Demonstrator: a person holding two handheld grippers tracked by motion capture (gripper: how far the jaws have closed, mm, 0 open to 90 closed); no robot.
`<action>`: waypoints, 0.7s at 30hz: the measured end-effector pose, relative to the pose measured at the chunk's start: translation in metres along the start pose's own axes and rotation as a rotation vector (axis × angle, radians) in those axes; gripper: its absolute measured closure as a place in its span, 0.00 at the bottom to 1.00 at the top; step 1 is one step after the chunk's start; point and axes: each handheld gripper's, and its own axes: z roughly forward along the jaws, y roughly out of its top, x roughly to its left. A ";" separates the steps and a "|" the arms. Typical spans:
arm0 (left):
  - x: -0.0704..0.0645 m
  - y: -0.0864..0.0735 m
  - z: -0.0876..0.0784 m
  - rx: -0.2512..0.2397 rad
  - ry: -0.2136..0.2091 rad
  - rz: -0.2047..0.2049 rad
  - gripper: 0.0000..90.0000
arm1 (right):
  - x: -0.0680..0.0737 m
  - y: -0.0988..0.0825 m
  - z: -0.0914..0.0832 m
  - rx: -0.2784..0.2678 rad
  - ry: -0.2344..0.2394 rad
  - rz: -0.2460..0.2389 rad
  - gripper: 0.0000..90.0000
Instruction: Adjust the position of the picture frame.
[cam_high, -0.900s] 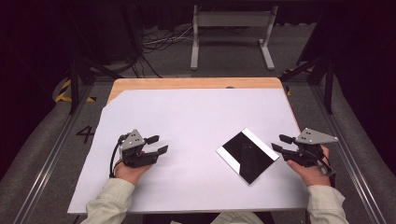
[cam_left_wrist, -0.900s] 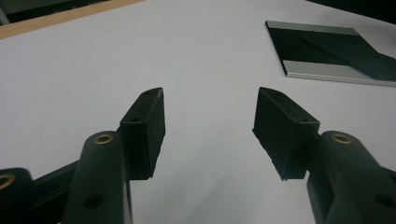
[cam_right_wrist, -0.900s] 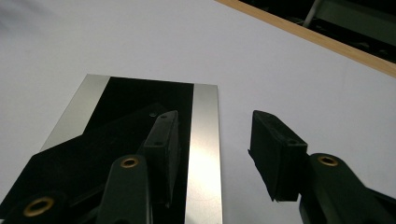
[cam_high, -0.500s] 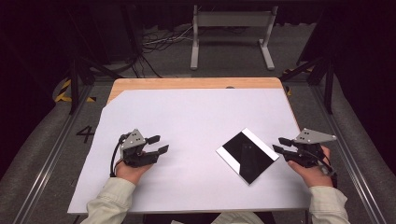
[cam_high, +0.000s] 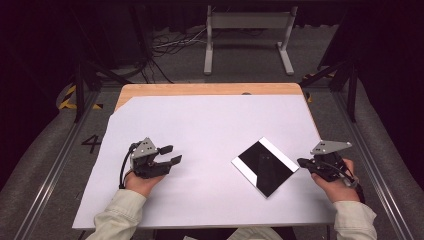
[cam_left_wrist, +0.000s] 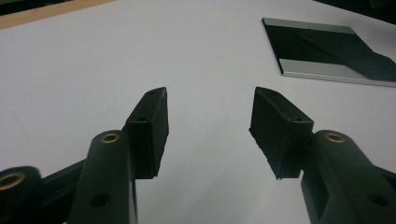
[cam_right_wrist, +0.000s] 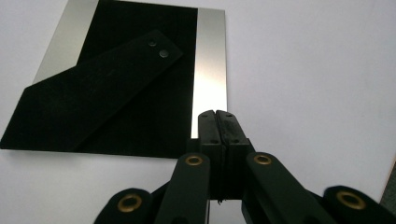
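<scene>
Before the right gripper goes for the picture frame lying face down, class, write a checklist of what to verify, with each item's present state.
1. Frame lies flat on the white sheet, back up, stand folded: ok.
2. Right gripper beside the frame's near edge: ok.
3. Right gripper open enough to take the edge: not ok, jaws shut with nothing between them.
4. Left gripper open, holding nothing: ok.
5. Left gripper apart from the frame: ok.
6. Gap under the frame for a jaw: cannot tell.

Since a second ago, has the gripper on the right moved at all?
Yes. In the high view the right gripper has drawn slightly down and back, toward the table's near edge; the picture frame lies where it did.
</scene>
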 end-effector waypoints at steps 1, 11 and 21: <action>0.001 0.000 -0.001 0.002 0.000 -0.001 0.52 | 0.000 0.000 0.001 0.012 0.001 0.000 1.00; 0.001 -0.001 -0.001 -0.003 0.001 -0.012 0.52 | -0.001 -0.004 0.017 0.128 -0.011 0.044 1.00; 0.002 0.000 0.001 -0.002 -0.011 -0.013 0.52 | -0.002 -0.010 0.029 0.176 -0.025 0.074 1.00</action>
